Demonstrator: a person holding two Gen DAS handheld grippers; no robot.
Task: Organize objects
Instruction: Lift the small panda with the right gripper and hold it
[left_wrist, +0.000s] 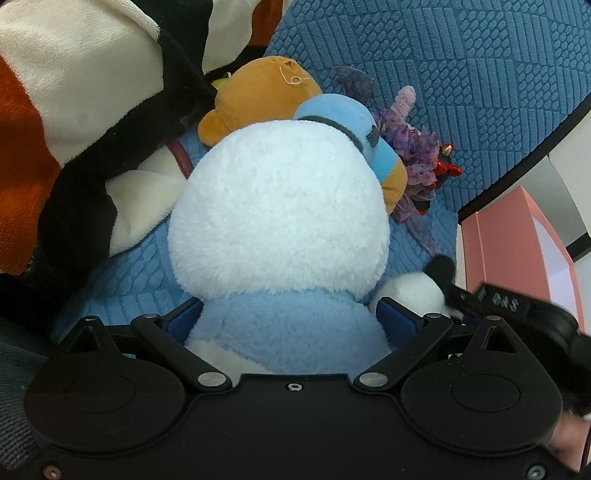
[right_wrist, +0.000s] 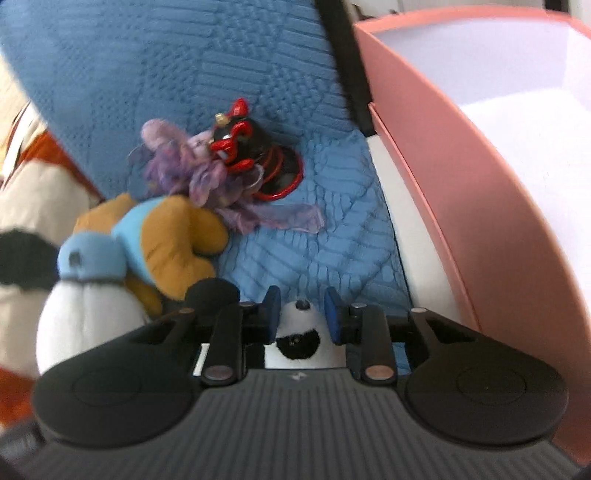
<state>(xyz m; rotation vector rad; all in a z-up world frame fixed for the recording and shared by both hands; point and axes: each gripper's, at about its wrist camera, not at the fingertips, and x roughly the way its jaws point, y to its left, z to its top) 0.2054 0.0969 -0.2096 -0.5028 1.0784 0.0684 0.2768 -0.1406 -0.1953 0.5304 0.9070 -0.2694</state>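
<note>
My left gripper (left_wrist: 291, 317) is shut on a white and light-blue plush toy (left_wrist: 277, 214), its blue pads (left_wrist: 184, 317) pressed into the toy's blue body. My right gripper (right_wrist: 302, 314) is shut on a small black-and-white panda plush (right_wrist: 299, 339); that panda also shows at the right in the left wrist view (left_wrist: 410, 291). Behind lie a brown bear plush with a blue cap (left_wrist: 258, 92), a purple frilly toy (right_wrist: 207, 173) and a black-and-red toy (right_wrist: 243, 144), all on a blue quilted sofa (right_wrist: 303, 251).
A pink box (right_wrist: 461, 192) with a white inside stands open to the right of the sofa. A large white, black and orange plush (left_wrist: 85, 110) fills the left side. The sofa's blue backrest (left_wrist: 461, 55) rises behind the toys.
</note>
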